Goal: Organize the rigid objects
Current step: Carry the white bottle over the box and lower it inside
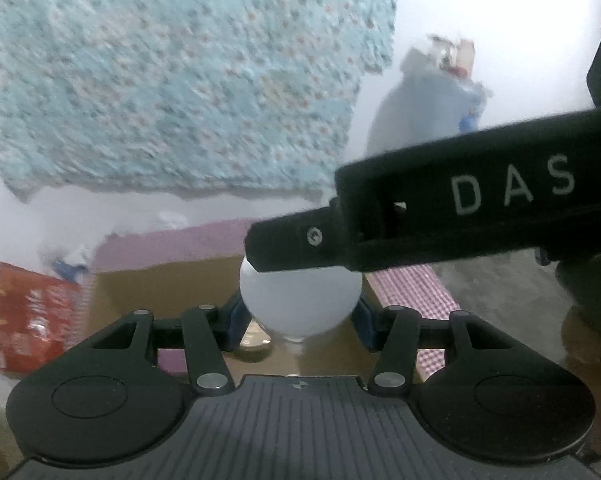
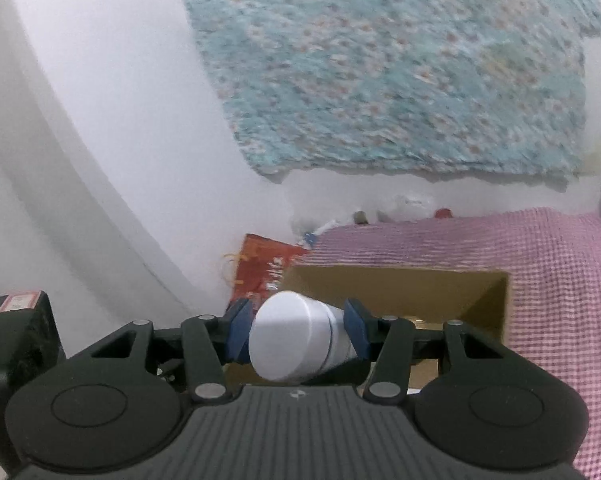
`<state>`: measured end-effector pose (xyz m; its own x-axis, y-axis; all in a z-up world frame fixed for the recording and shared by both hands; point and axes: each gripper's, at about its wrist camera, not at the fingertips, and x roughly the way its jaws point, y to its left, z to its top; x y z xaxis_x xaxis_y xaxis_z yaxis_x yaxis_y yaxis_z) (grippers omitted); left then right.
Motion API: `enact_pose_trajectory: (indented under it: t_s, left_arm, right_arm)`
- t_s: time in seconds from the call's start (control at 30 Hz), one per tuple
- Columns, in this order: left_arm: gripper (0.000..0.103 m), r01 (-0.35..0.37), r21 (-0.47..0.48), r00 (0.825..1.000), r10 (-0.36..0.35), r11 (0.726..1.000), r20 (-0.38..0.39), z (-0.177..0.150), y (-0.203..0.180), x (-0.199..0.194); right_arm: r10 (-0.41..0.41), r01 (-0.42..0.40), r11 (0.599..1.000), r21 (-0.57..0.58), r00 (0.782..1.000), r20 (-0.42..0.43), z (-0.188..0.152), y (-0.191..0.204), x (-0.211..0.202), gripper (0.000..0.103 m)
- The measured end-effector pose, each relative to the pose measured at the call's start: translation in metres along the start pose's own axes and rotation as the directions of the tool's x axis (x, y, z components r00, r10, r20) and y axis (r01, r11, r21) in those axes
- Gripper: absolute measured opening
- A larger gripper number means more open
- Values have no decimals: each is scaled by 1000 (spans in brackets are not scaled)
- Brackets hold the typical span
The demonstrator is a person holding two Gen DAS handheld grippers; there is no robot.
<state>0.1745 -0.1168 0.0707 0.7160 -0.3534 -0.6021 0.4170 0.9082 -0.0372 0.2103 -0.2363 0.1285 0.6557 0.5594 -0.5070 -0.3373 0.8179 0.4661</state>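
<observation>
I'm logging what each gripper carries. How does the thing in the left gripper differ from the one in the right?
The white ball in the left gripper is round all over; the white capped container in the right gripper is cylindrical with a flat end. The ball looks plain; the container lies tilted, with a seam around it. Both are white and gripped between blue pads.

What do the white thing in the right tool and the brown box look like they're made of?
White container: probably plastic, smooth with a soft sheen, and a seam line below its cap. Box: corrugated cardboard by its look, matte brown with flat folded walls.

Left gripper (image 1: pixel 300 312) jaws grip white bulb (image 1: pixel 300 300); cardboard box (image 1: pixel 160 284) behind
</observation>
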Motion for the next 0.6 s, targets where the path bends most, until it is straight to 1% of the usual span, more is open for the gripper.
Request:
enact_pose_trajectory:
  t_s: [0.1,0.23,0.33,0.43,0.6]
  left_arm:
    - [53,24,3,998,-24,1000,-53,-3,-11,32]
    - [53,46,15,993,-44,999,-109,-12,-21,59]
    - [53,41,33,988,-35,999,-150,-17,-26,79]
    - [53,31,47,984,-22,998,-177,-18,-25,91]
    - [53,-8,75,975,25,997,-222,-18,-25,107]
  right_arm:
    - [-10,11,999,39,1000,-21,0,-34,15,54]
    - [-15,18,998,53,999,-47,-9,-61,30,54]
    - [-16,21,998,67,997,-70,-15,-78,42,54]
    - [-14,21,996,84,997,-82,-19,-91,52,54]
    - [-14,25,993,118,996,-92,-27,-108,59,54]
